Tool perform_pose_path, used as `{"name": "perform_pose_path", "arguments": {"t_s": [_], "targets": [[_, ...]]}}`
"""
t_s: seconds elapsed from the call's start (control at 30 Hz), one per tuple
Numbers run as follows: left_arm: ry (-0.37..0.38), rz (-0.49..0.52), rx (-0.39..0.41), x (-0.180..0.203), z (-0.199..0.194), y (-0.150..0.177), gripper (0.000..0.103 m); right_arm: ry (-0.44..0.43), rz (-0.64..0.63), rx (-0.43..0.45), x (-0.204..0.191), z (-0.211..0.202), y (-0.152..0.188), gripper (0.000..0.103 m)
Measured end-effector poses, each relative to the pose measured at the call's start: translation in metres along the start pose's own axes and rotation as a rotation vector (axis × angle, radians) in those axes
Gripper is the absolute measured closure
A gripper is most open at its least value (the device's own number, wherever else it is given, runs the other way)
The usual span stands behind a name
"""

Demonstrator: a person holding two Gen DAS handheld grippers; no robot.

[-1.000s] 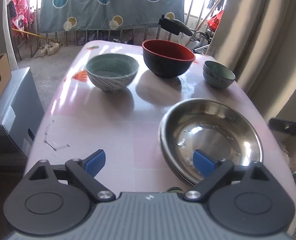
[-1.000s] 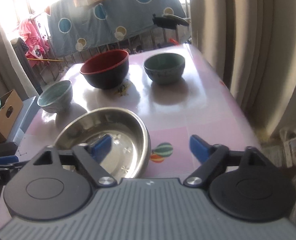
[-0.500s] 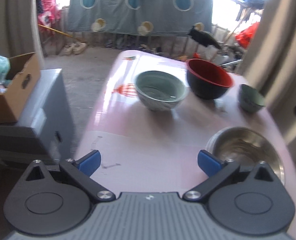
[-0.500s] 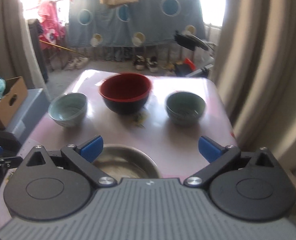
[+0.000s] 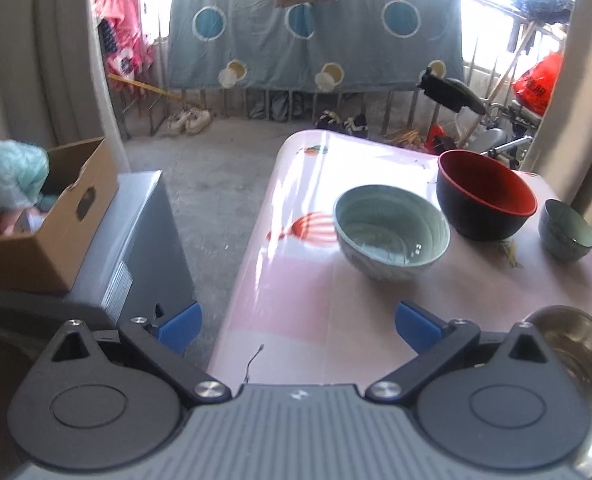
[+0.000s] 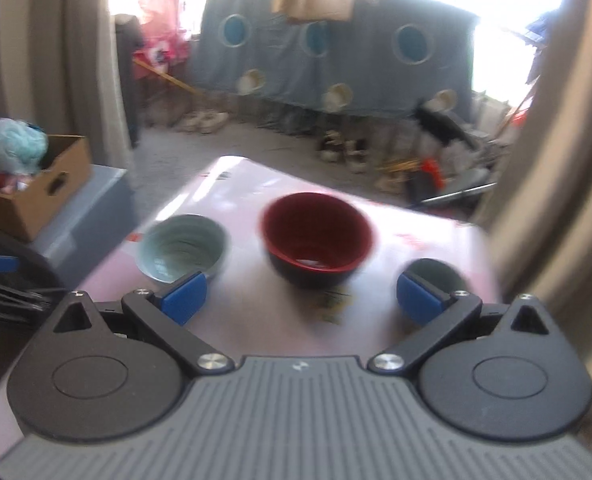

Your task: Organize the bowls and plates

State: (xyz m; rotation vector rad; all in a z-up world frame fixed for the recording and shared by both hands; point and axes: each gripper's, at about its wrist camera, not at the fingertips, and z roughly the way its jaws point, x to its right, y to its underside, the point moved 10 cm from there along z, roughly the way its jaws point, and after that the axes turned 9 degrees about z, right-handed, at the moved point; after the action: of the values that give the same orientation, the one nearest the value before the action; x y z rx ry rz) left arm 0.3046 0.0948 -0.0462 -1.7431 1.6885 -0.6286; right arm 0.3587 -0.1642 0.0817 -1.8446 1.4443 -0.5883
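Observation:
Three bowls stand in a row on the pink table (image 5: pixel 296 280): a pale green ribbed bowl (image 5: pixel 390 236), a bigger black bowl with a red inside (image 5: pixel 486 196), and a small dark green bowl (image 5: pixel 566 230). A steel basin (image 5: pixel 576 360) sits at the near right corner. My left gripper (image 5: pixel 298 328) is open and empty over the table's left edge. In the blurred right wrist view my right gripper (image 6: pixel 302 298) is open and empty, held well back above the table. It faces the red bowl (image 6: pixel 316 236), with the pale green bowl (image 6: pixel 181 246) left and the small bowl (image 6: pixel 432 274) behind its right finger.
Left of the table stands a grey box (image 5: pixel 135 240) carrying a cardboard box (image 5: pixel 55 220) of clothes. Curtains (image 6: pixel 556 160) hang close on the right. A railing with a spotted blue sheet (image 5: pixel 316 40) closes the far side, with shoes on the floor.
Both grippers have drawn back and risen. The left view swung left, so the steel basin slid to the lower right corner. In the right view the basin dropped out of sight.

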Motion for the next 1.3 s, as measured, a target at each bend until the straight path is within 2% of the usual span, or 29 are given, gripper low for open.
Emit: {"name": "perform_pose_path", "arguments": {"t_s": [0.13,0.27,0.37,0.53,0.73,0.87,0.93,1.0,1.07,1.3], "targets": [[0.057,0.030,0.020,0.012,0.019,-0.007,0.000,-0.099,0.070,-0.060,-0.023,0.036,-0.012,0.001],[0.108,0.068,-0.016,0.028,0.042,-0.011,0.000,-0.151,0.152,-0.140,-0.036,0.081,-0.014,0.001],[0.130,0.085,-0.042,0.038,0.060,-0.014,0.000,-0.183,0.188,-0.191,-0.047,0.118,-0.009,0.006],[0.140,0.099,-0.044,0.044,0.082,-0.022,0.000,-0.229,0.274,-0.300,-0.057,0.171,0.009,0.030],[0.171,0.120,-0.074,0.055,0.104,-0.022,0.002,-0.249,0.338,-0.347,-0.065,0.209,0.020,0.048],[0.178,0.125,-0.095,0.060,0.115,-0.021,0.013,-0.234,0.356,-0.369,-0.064,0.228,0.027,0.061],[0.196,0.121,-0.106,0.063,0.119,-0.020,0.018,-0.236,0.364,-0.378,-0.064,0.236,0.030,0.080],[0.210,0.122,-0.105,0.067,0.121,-0.019,0.026,-0.249,0.360,-0.388,-0.065,0.240,0.033,0.086],[0.219,0.131,-0.102,0.071,0.120,-0.019,0.032,-0.268,0.341,-0.380,-0.067,0.241,0.034,0.088],[0.209,0.128,-0.101,0.077,0.112,-0.016,0.034,-0.274,0.268,-0.364,-0.064,0.235,0.034,0.088]]}}
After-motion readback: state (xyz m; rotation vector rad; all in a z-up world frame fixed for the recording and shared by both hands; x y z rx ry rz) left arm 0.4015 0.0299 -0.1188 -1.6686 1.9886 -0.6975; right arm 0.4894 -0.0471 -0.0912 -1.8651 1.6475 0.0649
